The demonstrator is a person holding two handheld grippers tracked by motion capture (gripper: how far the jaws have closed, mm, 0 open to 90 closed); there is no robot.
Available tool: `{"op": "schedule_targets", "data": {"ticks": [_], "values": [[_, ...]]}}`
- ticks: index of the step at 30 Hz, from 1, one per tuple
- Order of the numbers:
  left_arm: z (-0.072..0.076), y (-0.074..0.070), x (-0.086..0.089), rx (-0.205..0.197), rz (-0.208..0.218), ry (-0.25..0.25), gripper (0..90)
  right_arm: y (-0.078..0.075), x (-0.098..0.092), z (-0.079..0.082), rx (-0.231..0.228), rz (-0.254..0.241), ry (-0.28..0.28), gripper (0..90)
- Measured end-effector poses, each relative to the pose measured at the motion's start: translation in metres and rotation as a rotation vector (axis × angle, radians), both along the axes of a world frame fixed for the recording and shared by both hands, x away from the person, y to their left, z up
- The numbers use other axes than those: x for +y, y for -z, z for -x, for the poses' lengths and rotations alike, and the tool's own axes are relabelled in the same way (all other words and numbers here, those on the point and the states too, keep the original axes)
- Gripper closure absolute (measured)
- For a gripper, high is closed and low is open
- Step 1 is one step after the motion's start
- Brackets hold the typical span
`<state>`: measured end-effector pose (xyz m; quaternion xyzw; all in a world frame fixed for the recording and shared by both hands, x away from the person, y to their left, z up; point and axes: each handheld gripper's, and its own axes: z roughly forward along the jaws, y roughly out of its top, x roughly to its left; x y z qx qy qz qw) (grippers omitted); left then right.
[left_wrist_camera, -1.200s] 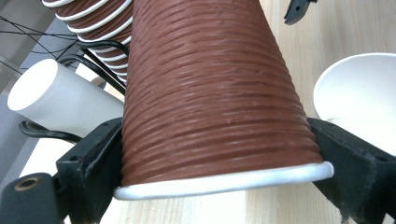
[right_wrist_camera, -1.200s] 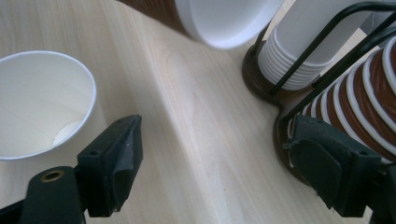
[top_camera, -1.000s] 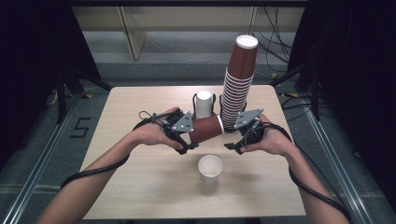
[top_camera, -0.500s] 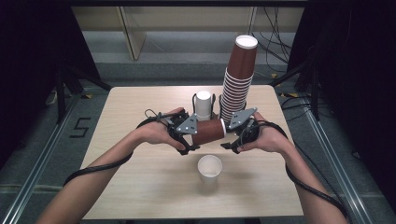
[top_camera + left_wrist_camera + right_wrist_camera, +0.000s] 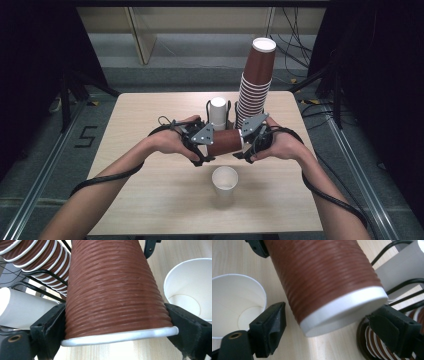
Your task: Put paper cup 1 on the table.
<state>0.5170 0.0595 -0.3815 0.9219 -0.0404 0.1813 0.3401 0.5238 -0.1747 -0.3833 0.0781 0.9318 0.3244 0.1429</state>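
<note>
Jaws of the left gripper (image 5: 117, 345) press on both sides of a brown ribbed paper cup (image 5: 112, 287) just above its rolled white rim, clamping it. Jaws of the right gripper (image 5: 329, 332) stand either side of the same cup's white bottom end with a gap showing at each pad; they have just been opening, with the cup between them but no longer squeezed.

From the high view the cup (image 5: 224, 142) lies level between the two hands, above the middle of the tabletop (image 5: 150, 115). Both grippers there are largely covered by the hands and their grey plates, so the jaw tips cannot be made out from above. In the left gripper view the cup's far end is cut off by the top edge.

A white paper cup (image 5: 225, 181) stands open-mouthed toward the near edge, just below the held cup. Behind it, near the far edge, a black wire holder (image 5: 220, 112) carries a white cup stack (image 5: 218, 114) and a tall leaning stack of brown cups (image 5: 256, 82); the holder's base is hidden behind the hands.

The tabletop is pale wood grain. Grey floor surrounds it, marked with a "5" (image 5: 86, 136) at the left, with metal rails, cables and dark surroundings at both sides.
</note>
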Motion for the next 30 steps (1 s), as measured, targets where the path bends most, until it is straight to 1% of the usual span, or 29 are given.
{"op": "schedule_targets", "data": {"ticks": [1, 2, 3, 4, 5, 6, 7, 8, 9, 10, 11, 12, 13, 14, 15, 16, 19, 20, 21, 22, 23, 24, 25, 26, 27, 28, 29, 30], "values": [[0.000, 0.000, 0.000, 0.000, 0.003, 0.004, 9.9, -0.001, 0.001, -0.002, -0.021, 0.011, -0.022, 14.9], [0.000, -0.001, -0.001, -0.002, -0.002, 0.000, 9.9, -0.002, 0.001, -0.001, -0.020, 0.013, -0.008, 14.9], [0.000, -0.001, -0.001, -0.003, -0.008, 0.006, 9.9, -0.002, 0.003, -0.001, -0.008, 0.011, -0.008, 15.0], [0.000, -0.002, -0.002, -0.002, -0.009, 0.008, 9.9, -0.002, 0.003, -0.002, -0.007, 0.012, -0.016, 15.0], [0.000, -0.001, -0.002, 0.001, -0.007, 0.009, 9.9, -0.002, 0.004, 0.000, 0.007, 0.007, 0.010, 14.9], [0.000, -0.001, -0.003, 0.002, -0.006, 0.013, 9.9, -0.003, 0.005, -0.002, -0.007, 0.016, -0.017, 15.0], [0.000, -0.002, -0.003, -0.003, -0.009, 0.014, 9.9, -0.003, 0.006, -0.003, -0.007, 0.019, -0.027, 14.9], [0.000, -0.002, -0.004, -0.003, -0.010, 0.016, 9.9, -0.003, 0.007, -0.001, 0.006, 0.018, -0.003, 15.0], [0.000, -0.002, -0.004, 0.000, -0.009, 0.016, 9.9, -0.003, 0.008, -0.003, -0.010, 0.023, -0.031, 15.0], [0.000, -0.002, -0.004, 0.002, -0.012, 0.017, 9.9, -0.003, 0.009, -0.004, -0.010, 0.022, -0.038, 15.0], [0.000, -0.002, -0.005, 0.001, -0.016, 0.018, 9.9, -0.003, 0.009, -0.002, 0.006, 0.022, -0.017, 14.9], [0.000, -0.002, -0.005, 0.001, -0.016, 0.019, 9.9, -0.003, 0.010, -0.004, -0.010, 0.028, -0.045, 14.9], [-0.001, -0.002, -0.005, 0.002, -0.017, 0.020, 9.9, -0.003, 0.011, -0.002, 0.004, 0.028, -0.026, 14.9], [-0.001, -0.002, -0.005, 0.001, -0.019, 0.021, 9.9, -0.004, 0.012, -0.005, -0.035, 0.039, -0.066, 14.9], [-0.001, -0.003, -0.006, 0.003, -0.022, 0.024, 9.9, -0.003, 0.012, 0.000, 0.021, 0.032, -0.007, 14.9], [-0.001, -0.003, -0.006, 0.001, -0.026, 0.026, 9.9, -0.004, 0.013, -0.004, -0.011, 0.037, -0.058, 14.9], [-0.001, -0.003, -0.007, -0.001, -0.027, 0.025, 9.9, -0.004, 0.014, -0.005, -0.012, 0.043, -0.063, 14.9], [-0.002, -0.003, -0.007, 0.002, -0.026, 0.027, 9.9, -0.003, 0.016, -0.003, 0.001, 0.045, -0.048, 14.9], [-0.002, -0.003, -0.008, 0.004, -0.034, 0.028, 9.9, -0.003, 0.016, -0.003, 0.002, 0.046, -0.051, 14.9], [-0.002, -0.003, -0.008, 0.004, -0.037, 0.029, 9.9, -0.004, 0.017, -0.005, -0.009, 0.053, -0.076, 15.0], [-0.002, -0.003, -0.008, 0.002, -0.040, 0.031, 9.9, -0.004, 0.017, -0.003, 0.006, 0.049, -0.053, 15.0], [-0.002, -0.003, -0.008, 0.002, -0.044, 0.034, 9.9, -0.004, 0.018, -0.005, -0.006, 0.055, -0.083, 15.0], [-0.002, -0.003, -0.009, 0.005, -0.037, 0.032, 9.9, -0.004, 0.019, -0.005, -0.008, 0.057, -0.085, 15.1], [-0.002, -0.004, -0.009, 0.002, -0.047, 0.038, 9.9, -0.004, 0.019, -0.005, -0.012, 0.059, -0.089, 15.2], [-0.002, -0.003, -0.009, 0.004, -0.040, 0.036, 9.9, -0.004, 0.019, -0.003, -0.001, 0.057, -0.075, 15.5], [-0.002, -0.004, -0.009, 0.004, -0.040, 0.036, 9.9, -0.004, 0.020, -0.004, -0.003, 0.060, -0.097, 15.5], [-0.002, -0.004, -0.010, 0.004, -0.039, 0.036, 9.9, -0.004, 0.020, -0.004, -0.001, 0.063, -0.099, 15.6], [-0.002, -0.004, -0.010, 0.004, -0.041, 0.037, 9.9, -0.004, 0.020, -0.005, -0.013, 0.063, -0.100, 15.8]]}}
